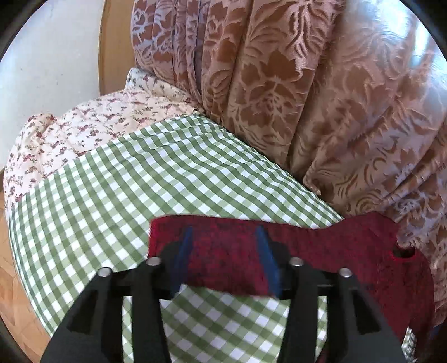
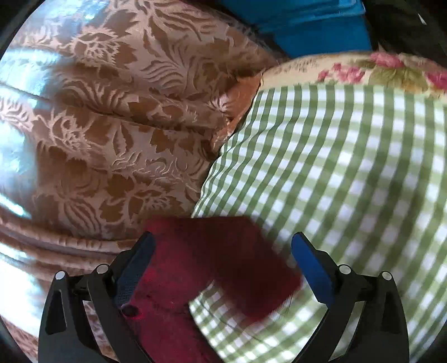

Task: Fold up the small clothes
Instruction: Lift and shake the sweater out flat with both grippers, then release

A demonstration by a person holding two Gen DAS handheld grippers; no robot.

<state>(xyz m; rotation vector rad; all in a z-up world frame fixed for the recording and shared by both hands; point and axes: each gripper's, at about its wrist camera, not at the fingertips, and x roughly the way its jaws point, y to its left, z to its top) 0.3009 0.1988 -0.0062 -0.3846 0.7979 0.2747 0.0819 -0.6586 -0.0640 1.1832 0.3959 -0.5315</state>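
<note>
A small dark red knitted garment [image 1: 321, 259] lies on a green and white checked cloth [image 1: 139, 178]. In the left wrist view my left gripper [image 1: 225, 240] is open, its blue pads on either side of the garment's near left part, which drapes between the fingers. In the right wrist view the same red garment [image 2: 212, 265] lies between the wide-open fingers of my right gripper [image 2: 222, 240]; its folded end is blurred. A small hole shows near its edge [image 2: 130, 310]. Neither gripper pinches the fabric.
A brown and pink floral curtain [image 1: 307, 97] hangs right behind the checked cloth, also in the right wrist view [image 2: 111, 125]. A small-flowered white cloth [image 1: 83, 125] lies at the far left. A rose-patterned cushion [image 2: 377, 69] and a blue object [image 2: 307, 25] are beyond.
</note>
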